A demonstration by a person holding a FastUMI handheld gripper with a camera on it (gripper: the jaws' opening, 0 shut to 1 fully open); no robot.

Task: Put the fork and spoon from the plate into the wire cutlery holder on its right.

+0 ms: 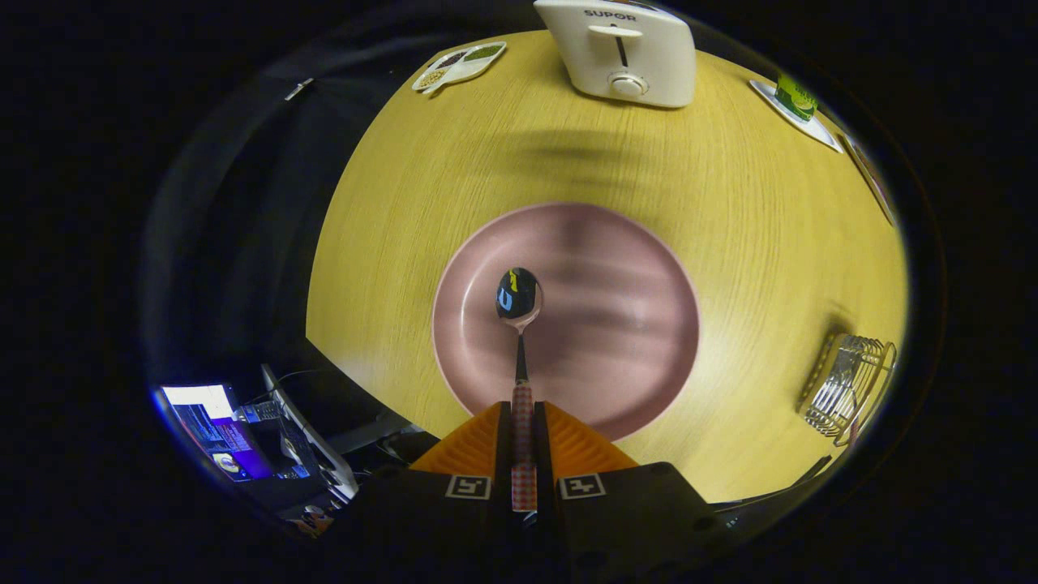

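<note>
1. One gripper (523, 418) is seen, with two fingers (474, 446) drawn close together; the patterned handle of one spoon (519, 324) is clamped between them.
2. The spoon is held pointing straight ahead of the fingers. Its bowl is seen over the left half of one plate (632, 268). Whether the bowl touches the plate or hangs above it cannot be told.
3. The plate is pink and round and lies on one round wooden table (405, 243), just ahead of the fingers. Apart from the spoon, nothing is seen on the plate.
4. One wire holder (847, 385) stands on the table to the right of the plate, well apart from it and near the table's right rim. Its contents cannot be made out.
5. One white toaster (620, 49) stands at the far side of the table, beyond the plate.
6. One divided dish (458, 65) with small portions of food lies to the left of the toaster, near the far rim.
7. One flat white dish (799, 118) lies to the right of the toaster; one green object (795, 96) rests on it.
8. One lit screen (215, 426) is seen below the table's near left rim, to the left of the fingers.
</note>
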